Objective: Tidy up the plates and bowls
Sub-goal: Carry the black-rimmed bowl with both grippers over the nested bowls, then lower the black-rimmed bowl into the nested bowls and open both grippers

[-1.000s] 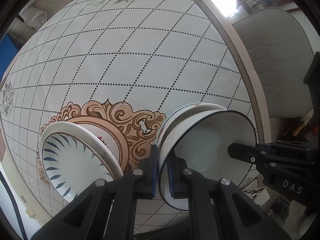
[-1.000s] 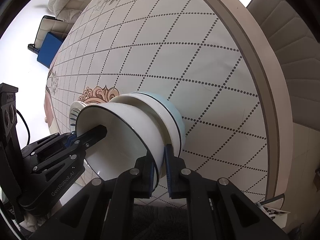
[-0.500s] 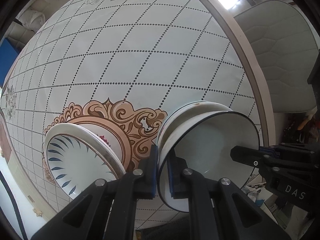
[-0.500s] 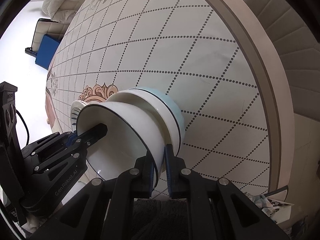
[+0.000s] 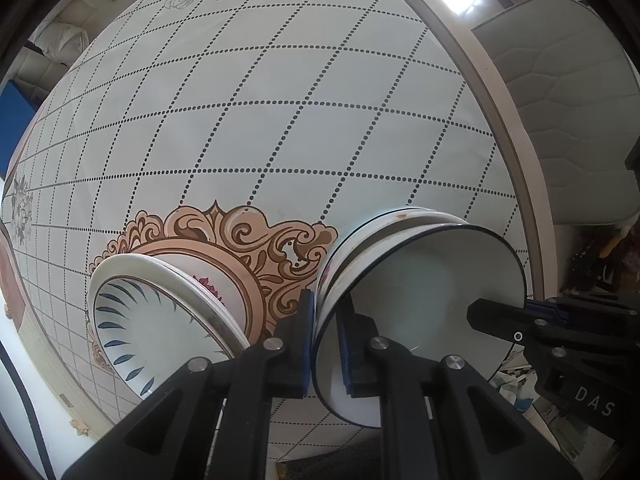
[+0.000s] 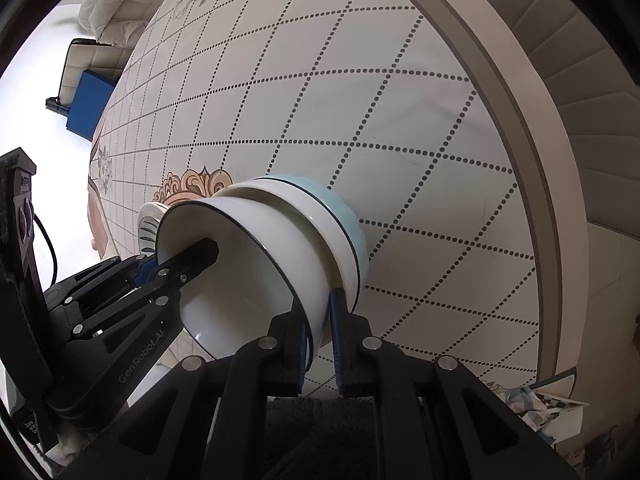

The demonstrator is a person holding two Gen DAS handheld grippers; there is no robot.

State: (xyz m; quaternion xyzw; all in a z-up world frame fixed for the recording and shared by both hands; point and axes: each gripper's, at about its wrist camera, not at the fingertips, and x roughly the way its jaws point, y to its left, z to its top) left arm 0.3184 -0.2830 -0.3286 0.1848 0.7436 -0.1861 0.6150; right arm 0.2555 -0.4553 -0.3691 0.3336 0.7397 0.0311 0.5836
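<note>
A stack of nested bowls stands on the table: a white bowl with a dark rim on top, a white one under it and a pale blue one at the bottom. My left gripper is shut on the top bowl's rim at its left side. My right gripper is shut on the same rim at the opposite side; it also shows in the left wrist view. A stack of plates with blue leaf marks lies just left of the bowls.
The round table has a dotted diamond pattern and an ornate brown centre motif. Its edge runs close on the right. A padded chair stands beyond it. A blue box sits on the floor far left.
Both cameras have shifted a little relative to the table; the bowls appear slightly further from the table's right edge. Both grips are unchanged.
</note>
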